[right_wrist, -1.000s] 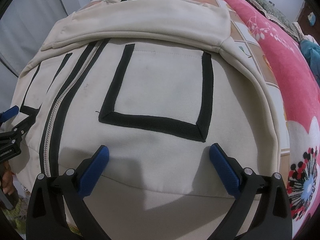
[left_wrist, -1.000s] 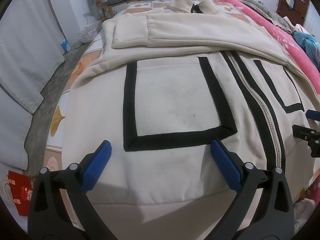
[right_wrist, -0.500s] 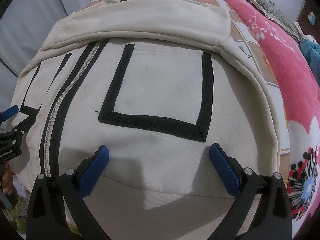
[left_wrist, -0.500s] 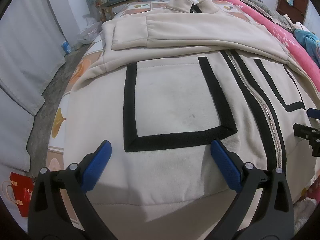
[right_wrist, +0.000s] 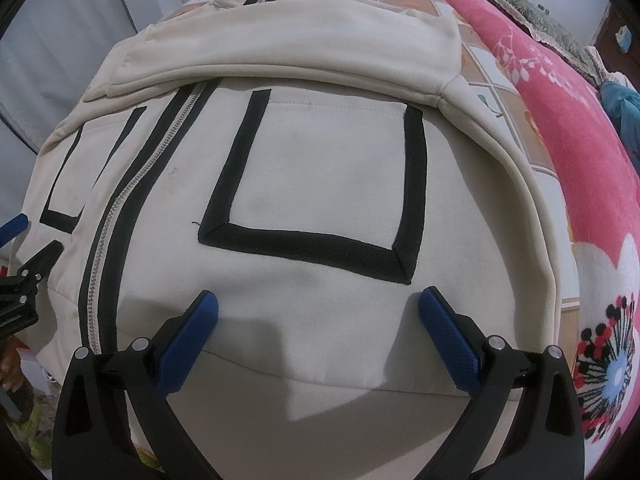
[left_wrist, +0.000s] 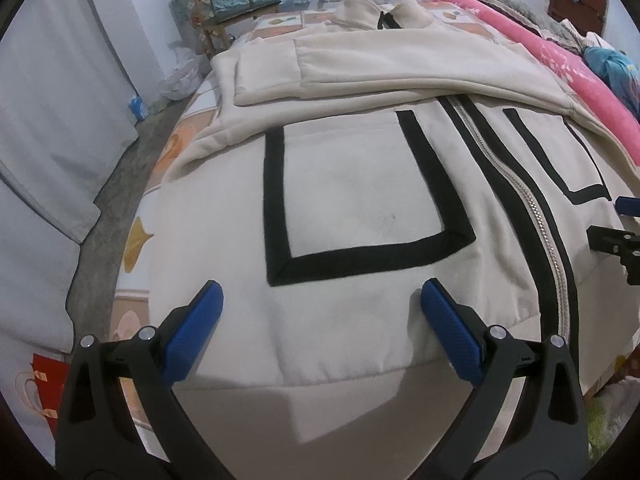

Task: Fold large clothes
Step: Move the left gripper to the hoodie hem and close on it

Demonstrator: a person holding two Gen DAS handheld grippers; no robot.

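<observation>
Nothing moved; claws still hover, spread.

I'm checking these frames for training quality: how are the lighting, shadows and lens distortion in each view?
Left wrist view: even indoor light, sharp; strong fisheye bulge on the jacket, a soft shadow across its hem below the open left gripper. Right wrist view: the same bulge, black corners, sharp zipper, a shadow under the open right gripper; no glare.

Jacket (left_wrist: 360, 200) flat on bed (right_wrist: 500, 92), collar at far end, sleeves folded across chest, blanket (right_wrist: 580, 140) along right, chair (left_wrist: 232, 4) behind bed, far left.
</observation>
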